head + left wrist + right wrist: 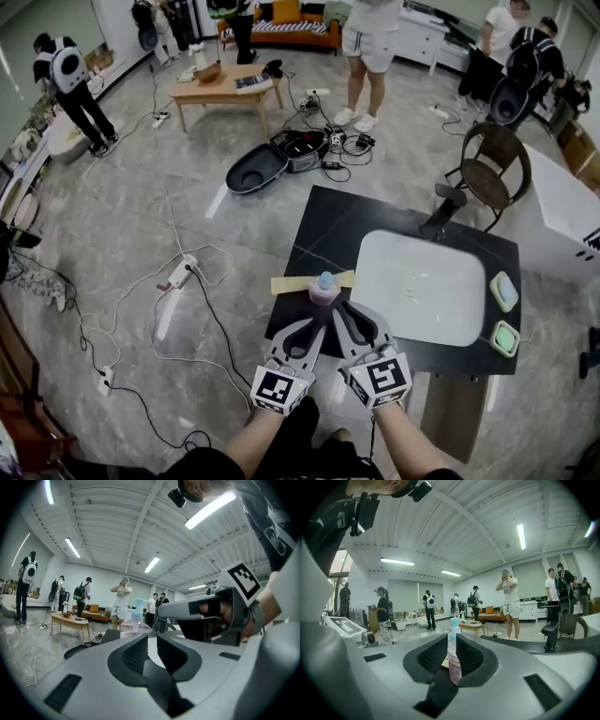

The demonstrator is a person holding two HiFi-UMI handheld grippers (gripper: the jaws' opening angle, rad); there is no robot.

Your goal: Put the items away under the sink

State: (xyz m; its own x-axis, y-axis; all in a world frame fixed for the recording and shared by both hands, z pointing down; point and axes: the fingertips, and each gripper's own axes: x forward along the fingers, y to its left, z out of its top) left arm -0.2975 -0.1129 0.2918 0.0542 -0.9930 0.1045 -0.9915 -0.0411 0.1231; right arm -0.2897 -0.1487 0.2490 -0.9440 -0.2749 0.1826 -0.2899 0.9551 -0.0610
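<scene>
we see the pink bottle (324, 286), blue-capped and upright, at the left edge of the dark counter (319, 220). it stands on a pale yellow strip (289, 284), just beside the white sink (394, 248). the right gripper (340, 305) points at it, jaws nearly together with only a thin slit between them; the bottle shows through that slit, just past the tips. the left gripper (321, 326) lies close beside, jaws narrowly apart and holding nothing. a faucet (442, 217) stands behind the sink, and a green sponge (503, 291) lies to its right. on the floor beyond are an open suitcase (272, 159), loose cables (202, 309) and a chair (495, 169).
</scene>
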